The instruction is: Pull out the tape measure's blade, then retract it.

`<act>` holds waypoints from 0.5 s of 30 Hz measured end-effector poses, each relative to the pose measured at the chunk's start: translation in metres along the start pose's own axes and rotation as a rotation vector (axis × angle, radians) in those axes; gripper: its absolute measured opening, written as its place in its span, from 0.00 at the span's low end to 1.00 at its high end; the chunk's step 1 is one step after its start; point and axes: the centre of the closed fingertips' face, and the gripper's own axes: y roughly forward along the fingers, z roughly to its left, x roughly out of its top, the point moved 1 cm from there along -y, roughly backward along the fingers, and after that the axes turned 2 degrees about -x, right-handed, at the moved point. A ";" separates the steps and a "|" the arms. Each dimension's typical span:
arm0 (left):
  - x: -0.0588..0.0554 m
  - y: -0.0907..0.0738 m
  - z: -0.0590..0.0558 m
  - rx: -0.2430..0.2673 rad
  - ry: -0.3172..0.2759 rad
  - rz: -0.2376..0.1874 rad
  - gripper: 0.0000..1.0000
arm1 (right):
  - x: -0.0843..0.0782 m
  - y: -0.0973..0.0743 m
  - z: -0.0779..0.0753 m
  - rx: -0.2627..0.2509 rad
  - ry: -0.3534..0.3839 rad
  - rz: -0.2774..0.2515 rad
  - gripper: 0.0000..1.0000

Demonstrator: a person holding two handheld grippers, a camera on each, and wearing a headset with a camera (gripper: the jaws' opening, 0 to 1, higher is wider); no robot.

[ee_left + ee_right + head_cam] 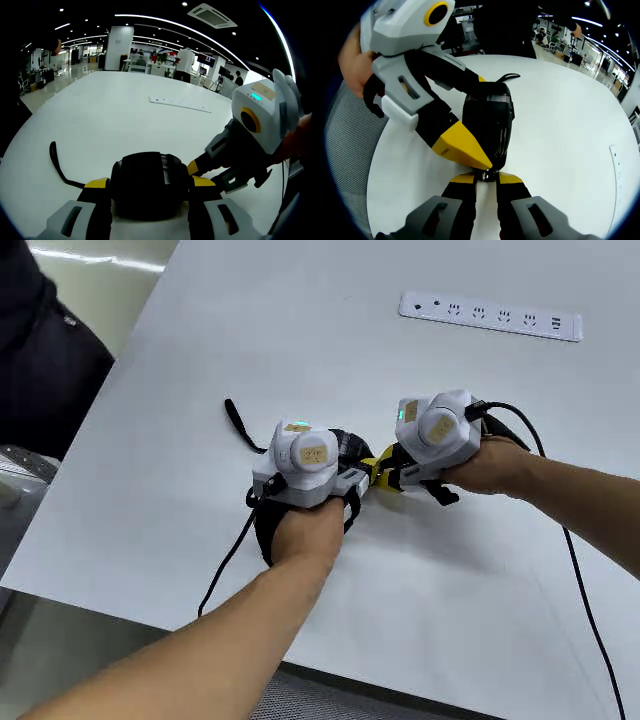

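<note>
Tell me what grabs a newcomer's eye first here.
The black tape measure sits clamped in the left gripper near the front edge of the white table. The right gripper pinches its blade tip; a white power strip lies at the far side.

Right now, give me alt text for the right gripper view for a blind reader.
The right gripper pinches what looks like the blade tip at the near end of a black tape measure on a white table. The left gripper reaches in from the left, clamped across it.
</note>
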 end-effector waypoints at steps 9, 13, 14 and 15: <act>0.001 0.000 0.000 0.005 0.002 -0.001 0.59 | 0.001 0.000 -0.001 -0.004 0.005 -0.003 0.11; 0.001 0.000 0.001 0.006 0.003 -0.001 0.60 | 0.001 0.000 -0.001 -0.006 0.006 0.000 0.12; 0.001 0.000 0.001 0.007 0.005 -0.003 0.60 | 0.001 0.000 -0.001 -0.007 0.006 0.001 0.12; 0.001 0.000 0.001 0.007 0.004 -0.004 0.60 | 0.001 0.000 -0.001 -0.008 0.005 0.003 0.12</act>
